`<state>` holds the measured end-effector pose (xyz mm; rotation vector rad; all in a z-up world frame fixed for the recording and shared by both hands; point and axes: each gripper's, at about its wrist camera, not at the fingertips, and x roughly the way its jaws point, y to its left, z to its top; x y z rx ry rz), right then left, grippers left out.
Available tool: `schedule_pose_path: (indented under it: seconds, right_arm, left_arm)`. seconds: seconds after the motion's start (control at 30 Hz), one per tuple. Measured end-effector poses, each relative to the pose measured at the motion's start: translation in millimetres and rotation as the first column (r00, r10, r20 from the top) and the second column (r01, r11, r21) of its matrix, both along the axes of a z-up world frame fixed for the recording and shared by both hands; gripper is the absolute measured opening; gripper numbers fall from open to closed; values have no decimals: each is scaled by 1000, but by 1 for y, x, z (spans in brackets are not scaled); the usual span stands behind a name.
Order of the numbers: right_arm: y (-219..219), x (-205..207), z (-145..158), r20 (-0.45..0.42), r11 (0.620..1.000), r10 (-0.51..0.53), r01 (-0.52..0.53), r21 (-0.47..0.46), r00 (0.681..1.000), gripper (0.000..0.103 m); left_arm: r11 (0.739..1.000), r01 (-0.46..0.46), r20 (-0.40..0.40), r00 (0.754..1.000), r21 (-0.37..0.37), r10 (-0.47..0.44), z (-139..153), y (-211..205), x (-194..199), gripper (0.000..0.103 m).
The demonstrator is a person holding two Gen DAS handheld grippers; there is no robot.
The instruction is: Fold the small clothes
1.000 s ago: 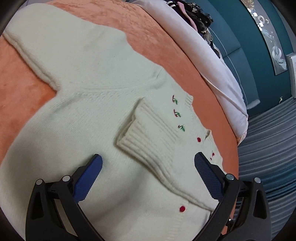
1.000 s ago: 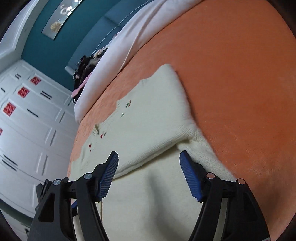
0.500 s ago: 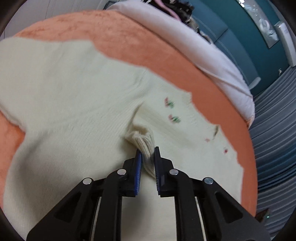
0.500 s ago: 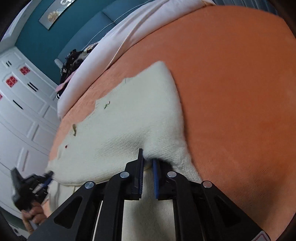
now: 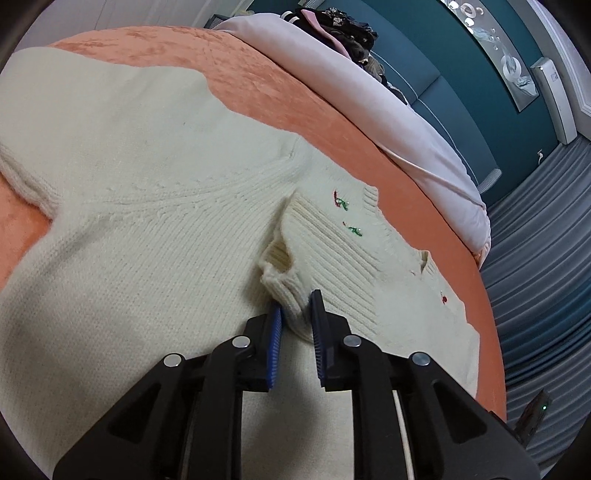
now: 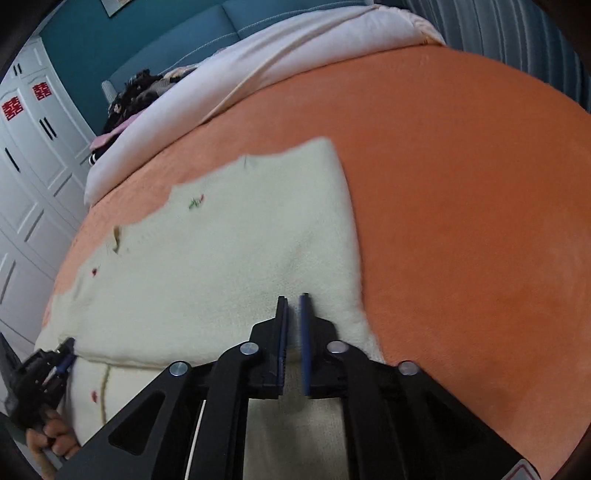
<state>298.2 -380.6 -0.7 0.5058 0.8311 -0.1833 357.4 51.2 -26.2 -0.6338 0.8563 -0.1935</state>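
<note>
A cream knit cardigan [image 5: 155, 221] with red buttons and small embroidered flowers lies on an orange bedspread [image 5: 258, 88]. My left gripper [image 5: 297, 310] is shut on the ribbed cuff [image 5: 291, 295] of a sleeve folded over the cardigan's front. In the right wrist view the cardigan [image 6: 221, 258] lies spread to the left. My right gripper [image 6: 293, 306] is shut on a fold of the knit at the cardigan's right side. The left gripper [image 6: 62, 354] also shows at the far left of that view, held by a hand.
A pale pink duvet [image 5: 388, 110] lies rolled along the far side of the bed, with dark clothes [image 5: 340, 26] piled behind it. A teal headboard [image 5: 443, 74] stands beyond. White wardrobe doors [image 6: 33, 155] stand at the left. Bare orange bedspread [image 6: 461, 221] spreads to the right.
One second ago both grippers were open over the cardigan. Both have since shut on the knit: the left on the sleeve cuff, the right on the side fold, and lifted it slightly.
</note>
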Motion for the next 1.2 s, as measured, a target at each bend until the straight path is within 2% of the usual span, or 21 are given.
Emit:
schedule_pose_path:
  seconds: [0.07,0.1,0.13,0.17,0.2,0.3,0.37,0.43,0.47,0.5,0.53,0.57,0.63,0.7,0.73,0.8,0.83,0.97,1.03,1.1,1.2]
  right_arm:
    - [5,-1,12,11,1000,-17,17,-10,1000,4]
    - [8,-6,18,26,999,-36,36,-8,999,8]
    - [12,-14,22,49,999,-46,46,-1,998,16]
    - [21,-22,27,70,999,-36,36,-1,997,17]
    - [31,-30,29,85,1000,-13,13,-6,996,17]
    - [66,-55,31,91,997,74,-72,-33,993,28]
    - [89,-73,28,70,991,130,-127,-45,989,42]
    - [100,-88,22,31,985,166,-164,-44,986,54]
    - [106,-88,20,20,984,171,-170,-57,985,56]
    - [110,-86,21,11,982,173,-171,-78,985,58]
    - [112,-83,19,-1,981,179,-178,-82,984,61]
    - [114,-81,17,-5,979,185,-184,-84,983,63]
    - [117,-81,15,-8,976,195,-195,-94,981,68]
    - [118,-86,11,-9,972,210,-210,-107,978,72]
    - [119,-85,10,-12,970,214,-214,-114,977,74]
    - [121,-85,8,-12,968,221,-221,-121,975,77]
    - [120,-84,7,-12,967,223,-223,-121,975,77]
    - [117,-86,6,8,970,226,-224,-97,974,78]
    - [115,-87,6,20,972,225,-222,-81,974,78]
    - [113,-89,7,26,973,224,-221,-72,974,78]
    - [108,-91,8,34,973,225,-222,-58,974,78]
  left_arm:
    - [1000,-9,-15,1000,-24,9,9,10,-5,26]
    - [998,-47,-1,999,-38,47,18,22,-12,45]
    - [994,-95,30,995,-53,97,27,39,-21,56]
    - [986,-154,58,986,-57,157,36,61,-29,73]
    - [975,-218,72,973,-50,221,43,87,-35,79]
    - [916,-402,44,915,-14,402,48,179,-41,82]
    - [844,-536,-11,844,18,536,41,245,-43,82]
    - [762,-648,-73,760,0,646,31,306,-48,82]
    - [739,-673,-82,739,-44,668,26,330,-49,80]
    - [729,-679,-79,735,-90,674,25,347,-49,80]
    - [722,-686,-79,727,-91,682,27,357,-45,79]
    - [722,-688,-83,725,-67,683,31,362,-39,79]
    - [735,-677,-95,734,-29,673,32,363,-24,64]
    - [749,-662,-137,742,2,656,33,362,-9,19]
    - [753,-658,-143,744,8,652,36,362,-3,11]
    - [755,-656,-84,752,-3,654,59,349,1,9]
    - [772,-636,-30,771,-4,636,78,336,4,9]
    - [899,-438,213,882,35,421,165,242,11,8]
    - [958,-282,311,916,52,253,200,170,10,8]
    - [991,-108,342,937,73,77,212,93,8,9]
    - [989,111,272,953,98,-133,180,-10,4,13]
